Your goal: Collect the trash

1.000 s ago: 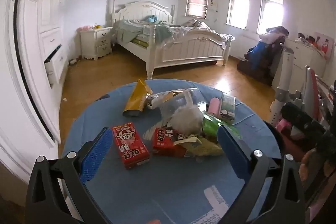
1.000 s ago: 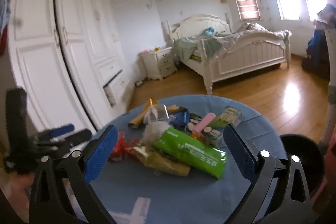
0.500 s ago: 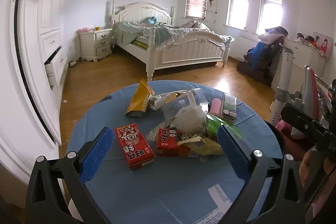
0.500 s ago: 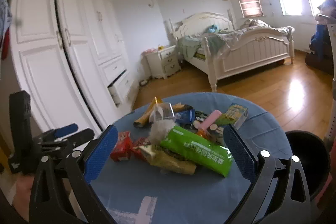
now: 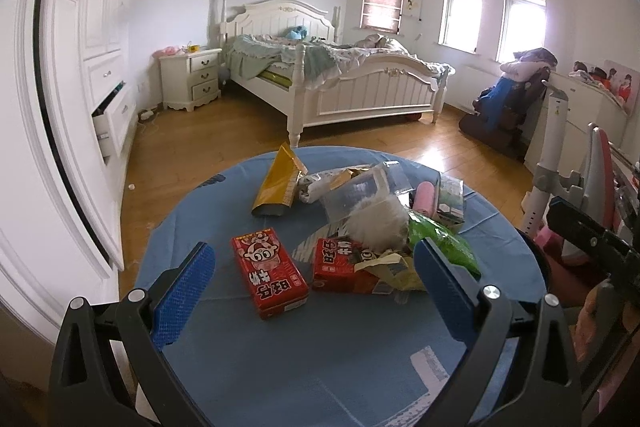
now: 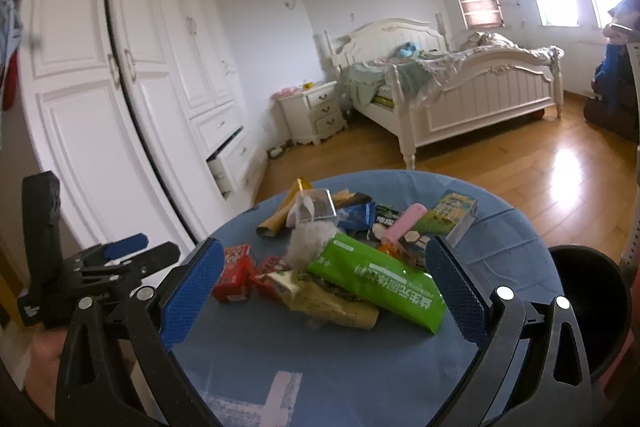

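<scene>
A pile of trash lies on a round blue table [image 5: 320, 355]. Nearest my open left gripper [image 5: 316, 287] is a red carton [image 5: 268, 273], with a second red carton [image 5: 342, 265] beside it. Behind them are a gold pouch [image 5: 278, 187], a white fluffy wad [image 5: 376, 221] and a green packet [image 5: 444, 245]. In the right wrist view the green packet [image 6: 376, 281] lies between the fingers of my open right gripper [image 6: 320, 291], on top of a beige wrapper [image 6: 328, 301]. A pink tube [image 6: 404, 225] and a green-white box [image 6: 454, 215] sit further back.
A black bin [image 6: 588, 311] stands at the table's right edge. White wardrobes [image 6: 100, 99] with an open drawer [image 6: 228, 163] line the left wall. A white bed [image 5: 340, 83] and a nightstand [image 5: 192, 77] stand beyond on the wooden floor. My left gripper [image 6: 96, 267] shows at left in the right wrist view.
Both grippers have moved slightly, with the views shifting a little over the table. The trash pile has not moved and both stay open.
</scene>
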